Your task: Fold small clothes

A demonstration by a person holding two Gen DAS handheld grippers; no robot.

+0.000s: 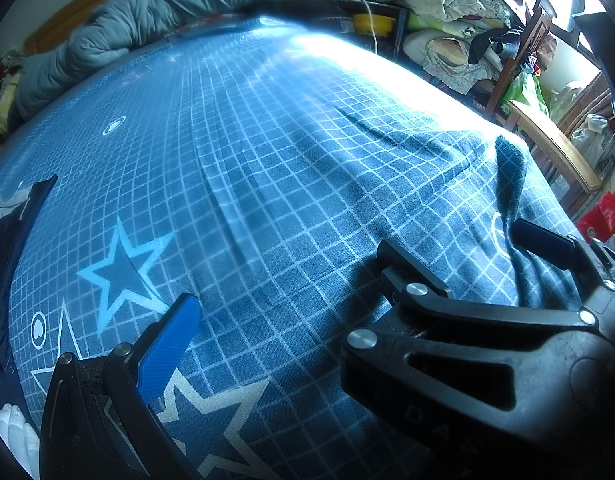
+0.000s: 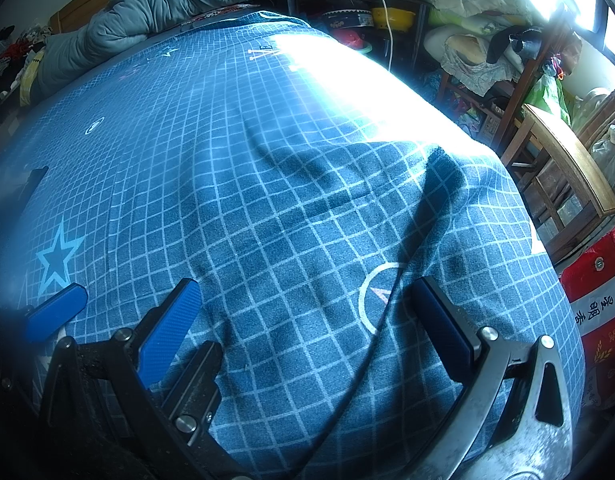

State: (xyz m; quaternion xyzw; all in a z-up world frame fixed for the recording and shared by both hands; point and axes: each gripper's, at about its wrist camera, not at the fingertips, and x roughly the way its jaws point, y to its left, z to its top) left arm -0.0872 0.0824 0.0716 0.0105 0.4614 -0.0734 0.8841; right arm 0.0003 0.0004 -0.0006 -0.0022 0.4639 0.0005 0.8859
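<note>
A dark navy garment (image 1: 3, 260) with a white piece on it lies at the far left edge of the blue checked, star-printed bedsheet (image 1: 267, 160); in the right wrist view only its dark corner (image 2: 31, 184) shows. My left gripper (image 1: 353, 268) is wide open just above the sheet, nothing between its fingers. My right gripper (image 2: 305, 286) is open too, over bare sheet (image 2: 267, 200). The two grippers stand side by side and overlap: the right one's black finger (image 1: 407, 276) sits between the left one's fingers, and the left one's blue pad (image 2: 55, 312) shows in the right wrist view.
A raised dark fold of the sheet (image 1: 511, 168) runs near the bed's right edge. A grey quilt (image 1: 127, 28) is bunched at the head. A wooden chair (image 2: 567, 168), piled laundry (image 1: 447, 0) and a red sack (image 2: 595, 288) stand to the right. A white ribbed item (image 1: 11, 428) is at lower left.
</note>
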